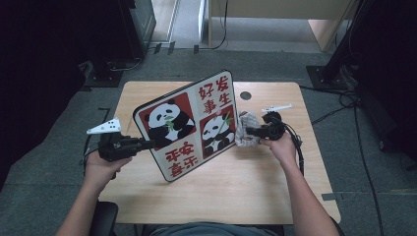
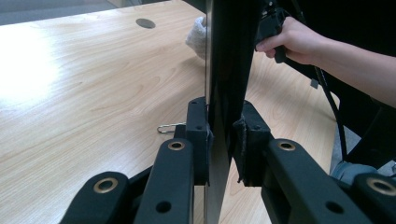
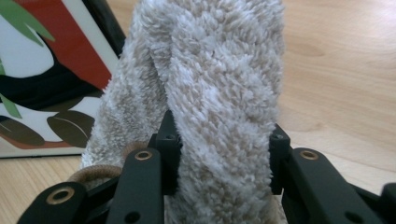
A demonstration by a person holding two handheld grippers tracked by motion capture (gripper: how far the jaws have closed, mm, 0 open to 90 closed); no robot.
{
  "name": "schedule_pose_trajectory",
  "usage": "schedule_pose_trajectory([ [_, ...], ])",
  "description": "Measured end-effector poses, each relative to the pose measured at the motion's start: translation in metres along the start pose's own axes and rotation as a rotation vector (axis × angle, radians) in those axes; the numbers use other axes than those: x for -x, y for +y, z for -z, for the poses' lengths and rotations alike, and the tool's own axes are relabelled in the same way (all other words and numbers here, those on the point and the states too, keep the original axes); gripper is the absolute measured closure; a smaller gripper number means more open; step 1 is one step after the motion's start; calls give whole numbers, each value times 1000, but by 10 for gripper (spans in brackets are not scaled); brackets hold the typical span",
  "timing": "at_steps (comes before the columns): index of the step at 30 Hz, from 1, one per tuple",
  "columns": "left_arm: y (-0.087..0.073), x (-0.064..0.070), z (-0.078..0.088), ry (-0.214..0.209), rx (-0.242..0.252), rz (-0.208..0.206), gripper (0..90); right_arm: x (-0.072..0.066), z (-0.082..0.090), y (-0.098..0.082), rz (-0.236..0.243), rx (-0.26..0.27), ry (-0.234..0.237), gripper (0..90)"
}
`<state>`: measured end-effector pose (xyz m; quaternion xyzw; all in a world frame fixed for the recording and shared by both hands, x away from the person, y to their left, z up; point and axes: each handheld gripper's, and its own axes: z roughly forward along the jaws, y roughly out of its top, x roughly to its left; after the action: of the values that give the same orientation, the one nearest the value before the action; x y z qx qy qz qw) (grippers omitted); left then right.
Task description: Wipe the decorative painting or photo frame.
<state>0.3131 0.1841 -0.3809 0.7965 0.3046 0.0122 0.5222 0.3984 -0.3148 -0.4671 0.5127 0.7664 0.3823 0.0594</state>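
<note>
In the high view, the left gripper (image 1: pixel 147 144) clamps the left edge of a panda board (image 1: pixel 189 125), a flat panel with two panda pictures and red Chinese characters, held tilted on its lower edge over the wooden table (image 1: pixel 236 187). The right gripper (image 1: pixel 250 131) pinches a fluffy beige cloth (image 1: pixel 246 129) just beside the board's right edge.

In the left gripper view, the board (image 2: pixel 229 56) stands edge-on between the closed jaws, both pads pressing on it. A small metal clip (image 2: pixel 169 127) lies on the table (image 2: pixel 93 93) behind, and the person's right hand (image 2: pixel 294 39) is farther off.

In the right gripper view, the jaws squeeze the cloth (image 3: pixel 210 93), with the board's printed face (image 3: pixel 51 84) at the left, close to it.
</note>
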Motion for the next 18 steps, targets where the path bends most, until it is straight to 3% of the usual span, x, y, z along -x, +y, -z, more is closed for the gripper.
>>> schedule_pose_trajectory([
  [9,0,1,1,3,0,9,781,8,22,4,19,72,-53,615],
  [18,0,0,1,1,-2,10,781,28,32,-3,-9,83,-105,614],
])
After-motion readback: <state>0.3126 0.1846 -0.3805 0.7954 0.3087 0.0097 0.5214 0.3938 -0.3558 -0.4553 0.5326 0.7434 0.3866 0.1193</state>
